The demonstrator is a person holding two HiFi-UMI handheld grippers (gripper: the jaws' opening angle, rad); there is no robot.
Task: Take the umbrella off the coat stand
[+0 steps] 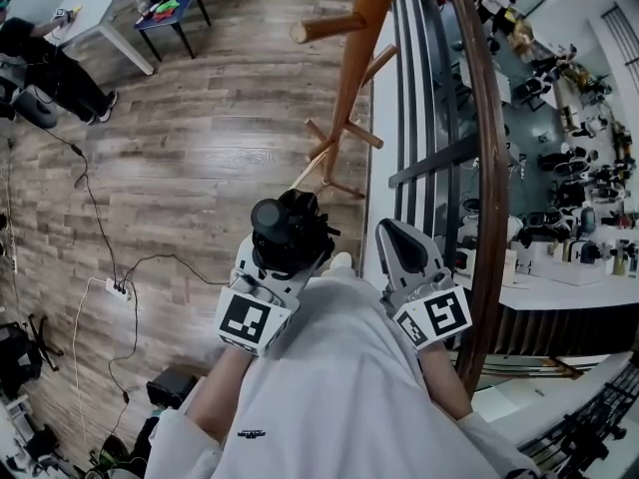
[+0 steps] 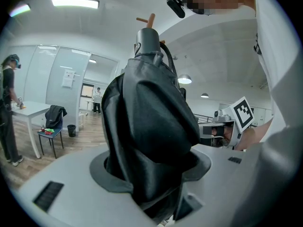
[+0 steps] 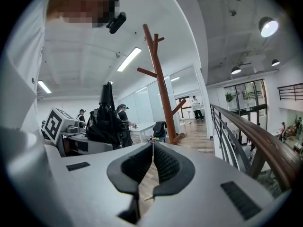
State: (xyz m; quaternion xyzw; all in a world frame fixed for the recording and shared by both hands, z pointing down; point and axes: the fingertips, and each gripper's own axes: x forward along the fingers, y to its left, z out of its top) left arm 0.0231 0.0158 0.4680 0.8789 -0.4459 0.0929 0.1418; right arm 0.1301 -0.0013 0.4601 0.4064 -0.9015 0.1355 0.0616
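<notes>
Left gripper (image 1: pixel 288 255) grasps the folded black umbrella (image 2: pixel 151 126); right gripper (image 3: pixel 152 155) is clenched.

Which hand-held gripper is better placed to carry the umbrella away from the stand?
Left. The left hand-held gripper is clamped on the folded umbrella, which is clear of the stand. The right hand-held gripper is shut and empty, so a handover would probably gain nothing.

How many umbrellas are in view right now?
1. The black folded umbrella is clamped in the left gripper, apart from the coat stand. The stand's pegs are bare; others could be hidden outside the views.
</notes>
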